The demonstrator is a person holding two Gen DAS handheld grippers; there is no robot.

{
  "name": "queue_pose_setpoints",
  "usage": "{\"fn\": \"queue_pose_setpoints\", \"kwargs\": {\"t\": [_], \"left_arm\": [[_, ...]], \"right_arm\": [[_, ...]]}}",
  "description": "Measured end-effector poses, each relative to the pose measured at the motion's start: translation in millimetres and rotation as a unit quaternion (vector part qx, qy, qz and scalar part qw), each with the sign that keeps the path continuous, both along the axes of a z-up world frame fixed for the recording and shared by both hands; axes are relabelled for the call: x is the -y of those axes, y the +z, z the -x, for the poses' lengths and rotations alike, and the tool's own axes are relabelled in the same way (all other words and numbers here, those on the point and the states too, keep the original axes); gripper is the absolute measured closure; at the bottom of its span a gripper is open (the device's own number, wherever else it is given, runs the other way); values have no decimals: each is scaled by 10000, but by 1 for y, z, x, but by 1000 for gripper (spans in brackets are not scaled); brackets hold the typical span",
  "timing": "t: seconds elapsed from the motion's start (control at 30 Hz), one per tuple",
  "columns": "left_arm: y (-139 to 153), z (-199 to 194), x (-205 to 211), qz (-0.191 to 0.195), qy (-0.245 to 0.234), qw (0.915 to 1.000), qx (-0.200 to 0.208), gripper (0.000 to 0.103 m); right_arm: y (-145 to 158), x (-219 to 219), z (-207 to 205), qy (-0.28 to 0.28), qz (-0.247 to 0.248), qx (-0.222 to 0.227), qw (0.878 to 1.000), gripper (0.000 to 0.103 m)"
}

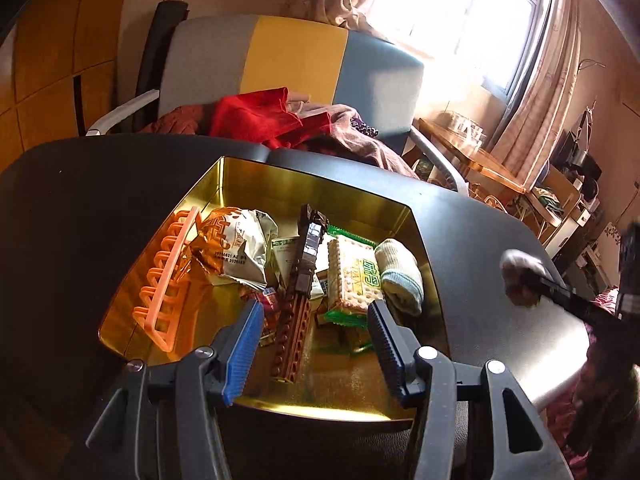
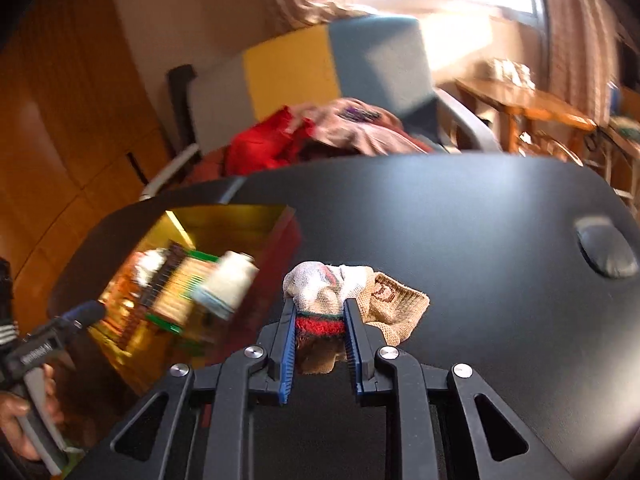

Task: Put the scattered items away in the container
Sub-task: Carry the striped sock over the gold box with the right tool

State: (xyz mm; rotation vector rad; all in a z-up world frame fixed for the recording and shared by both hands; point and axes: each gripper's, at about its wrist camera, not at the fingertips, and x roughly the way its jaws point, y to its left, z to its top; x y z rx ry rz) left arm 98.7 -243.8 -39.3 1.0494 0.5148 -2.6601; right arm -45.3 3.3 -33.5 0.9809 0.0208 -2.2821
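A gold tin (image 1: 320, 178) stands on the black table (image 1: 80, 200). Inside it lie an orange rack (image 1: 168, 276), a crumpled snack packet (image 1: 236, 244), a brown block strip (image 1: 300, 300), a cracker pack (image 1: 352, 276) and a rolled pale sock (image 1: 400, 276). My left gripper (image 1: 316, 308) hangs open over the tin's near side, holding nothing. My right gripper (image 2: 319, 304) is shut on a patterned white, brown and red sock (image 2: 316, 280), right of the tin (image 2: 232, 220) and just above the tabletop. The left wrist view shows that sock (image 1: 516, 268) at far right.
Behind the table a grey, yellow and blue chair (image 1: 296, 52) holds red and brown clothes (image 1: 272, 120). A dark oval object (image 2: 606, 252) lies at the table's far right. A wooden side table (image 1: 472, 152) stands by the window. A hand (image 2: 16, 412) holds the left gripper's handle.
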Motion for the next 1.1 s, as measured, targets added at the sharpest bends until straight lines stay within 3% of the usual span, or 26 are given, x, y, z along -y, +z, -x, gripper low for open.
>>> {"fn": "queue_pose_setpoints", "kwargs": {"t": [0.2,0.47,0.83,1.1], "left_arm": [[-2,-9,2,-32,35,10000,7,48],[-8,-18,12,-188,138,9997,28,48],[-9,-21,18,-248,219,9994,19,48],[-7,-24,19,-236,249,9994,8,48]], "right_arm": [[14,75,-14,769,55,-196,9968,81],[-3,144,-17,1239,-145,-88,9921,81],[-27,174,-10,1375,-409,139,9896,81],[-28,181,-15,1494,-430,179,9877,70]]}}
